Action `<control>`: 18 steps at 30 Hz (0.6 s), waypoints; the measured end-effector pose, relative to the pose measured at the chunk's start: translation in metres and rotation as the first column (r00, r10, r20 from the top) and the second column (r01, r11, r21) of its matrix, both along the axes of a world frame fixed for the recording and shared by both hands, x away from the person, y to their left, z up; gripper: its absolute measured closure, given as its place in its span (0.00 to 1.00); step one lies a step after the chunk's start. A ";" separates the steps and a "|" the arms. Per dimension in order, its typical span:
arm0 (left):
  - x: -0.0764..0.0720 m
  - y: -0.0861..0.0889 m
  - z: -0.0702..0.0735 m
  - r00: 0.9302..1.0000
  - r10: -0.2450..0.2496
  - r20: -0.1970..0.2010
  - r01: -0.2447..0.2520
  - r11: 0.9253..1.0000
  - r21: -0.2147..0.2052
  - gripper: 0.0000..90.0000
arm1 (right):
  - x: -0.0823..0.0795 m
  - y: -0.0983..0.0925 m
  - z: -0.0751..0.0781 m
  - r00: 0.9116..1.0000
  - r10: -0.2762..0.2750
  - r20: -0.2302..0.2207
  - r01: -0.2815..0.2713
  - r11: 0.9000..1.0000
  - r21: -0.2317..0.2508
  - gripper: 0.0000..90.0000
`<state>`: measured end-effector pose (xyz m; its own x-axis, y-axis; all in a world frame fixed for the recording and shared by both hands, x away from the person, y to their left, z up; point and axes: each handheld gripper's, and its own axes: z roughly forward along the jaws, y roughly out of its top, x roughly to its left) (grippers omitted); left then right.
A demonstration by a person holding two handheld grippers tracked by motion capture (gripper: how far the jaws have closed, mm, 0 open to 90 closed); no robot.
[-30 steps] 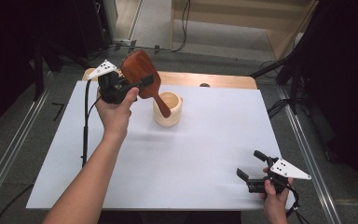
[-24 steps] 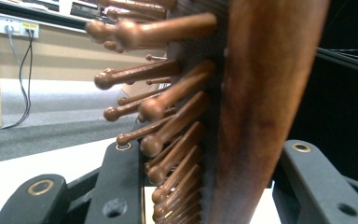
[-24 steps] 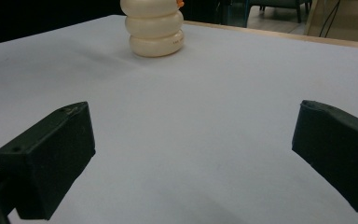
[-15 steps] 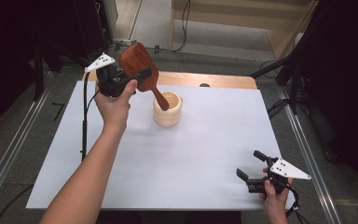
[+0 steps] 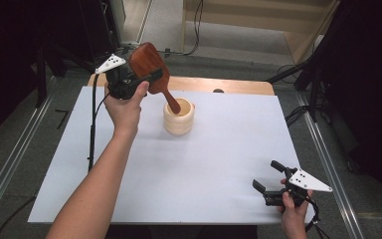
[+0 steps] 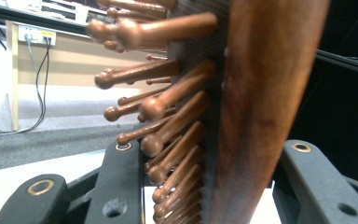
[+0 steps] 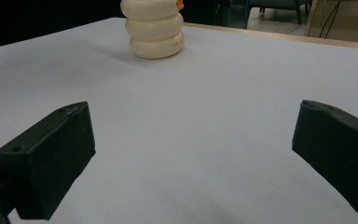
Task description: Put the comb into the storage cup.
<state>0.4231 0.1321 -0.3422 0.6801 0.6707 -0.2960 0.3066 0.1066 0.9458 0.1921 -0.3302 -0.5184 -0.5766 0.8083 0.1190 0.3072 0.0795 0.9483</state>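
From the high view, I see the cream ribbed cup (image 5: 179, 118) standing upright on the white table (image 5: 219, 164), just below and beside my left gripper (image 5: 129, 82). The handle tip of the wooden hairbrush (image 5: 151, 67) dips into the cup's mouth; whether it touches the inside I cannot tell. The brush leans steeply, its broad head up and back, its handle slanting down into the cup. My left gripper's fingers are clamped on the brush head, one on each face. The left hand (image 5: 125, 107) holds that gripper raised above the far left of the table, the forearm reaching in from the bottom edge. My right gripper (image 5: 273, 186) sits low at the near right edge, well apart from the cup, its fingers spread with nothing between them; the right hand (image 5: 294, 211) grips it from below.

In the left gripper view, the hairbrush (image 6: 256, 107) stands between the two black fingers (image 6: 116, 186), seen edge-on, its round-tipped wooden bristles pointing towards the left-hand finger.

In the right gripper view, the two fingers (image 7: 51, 158) stand wide apart over bare table (image 7: 205, 130). The cup (image 7: 154, 30) is far ahead of them, a little towards the left finger, with a bit of orange at its top edge.
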 end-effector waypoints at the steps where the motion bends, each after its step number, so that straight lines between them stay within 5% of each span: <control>1: 0.001 0.000 -0.001 1.000 0.004 -0.001 -0.004 1.000 0.004 0.65 | 0.000 0.000 0.000 1.000 -0.001 -0.001 0.001 1.000 0.001 0.00; 18: 0.008 -0.014 -0.018 1.000 0.026 -0.008 -0.026 0.999 0.030 0.64 | 0.000 0.001 0.000 1.000 0.003 0.000 -0.003 1.000 0.001 0.00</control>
<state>0.4311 0.1181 -0.3605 0.6599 0.6967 -0.2815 0.3125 0.0863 0.9460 0.1919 -0.3296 -0.5184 -0.5786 0.8067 0.1201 0.3074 0.0793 0.9483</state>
